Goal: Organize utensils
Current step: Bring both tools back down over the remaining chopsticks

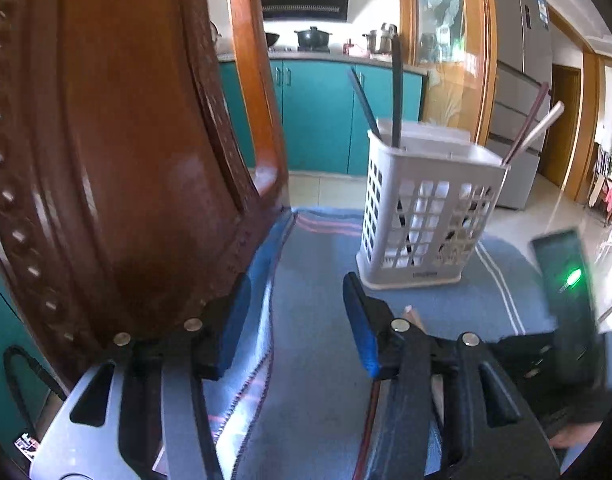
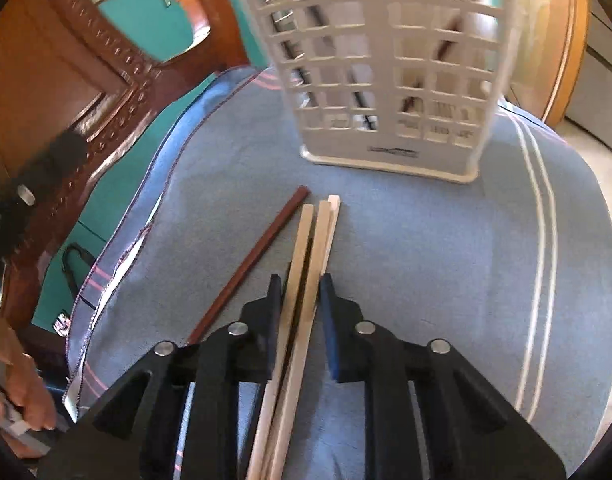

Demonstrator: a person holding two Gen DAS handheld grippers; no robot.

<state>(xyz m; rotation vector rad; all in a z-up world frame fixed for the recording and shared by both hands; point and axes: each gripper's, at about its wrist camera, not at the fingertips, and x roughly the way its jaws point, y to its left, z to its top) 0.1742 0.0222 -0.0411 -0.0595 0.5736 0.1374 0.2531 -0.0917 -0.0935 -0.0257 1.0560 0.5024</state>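
Note:
A white slotted utensil basket [image 1: 422,208] stands on a blue cloth [image 1: 318,300] and holds dark chopsticks [image 1: 396,92] and a metal utensil [image 1: 538,128]. It also shows in the right wrist view [image 2: 386,68]. My right gripper [image 2: 301,292] is open, its jaws on either side of pale wooden chopsticks [image 2: 310,240] lying on the cloth [image 2: 426,240]. A reddish-brown chopstick [image 2: 257,256] lies just left of them. My left gripper [image 1: 297,304] is open and empty above the cloth, left of the basket.
A carved wooden chair back [image 1: 117,160] rises close on the left, and shows in the right wrist view [image 2: 73,92]. Teal cabinets [image 1: 318,116] and a fridge [image 1: 518,80] stand behind. A dark device with a green light [image 1: 566,280] is at the right.

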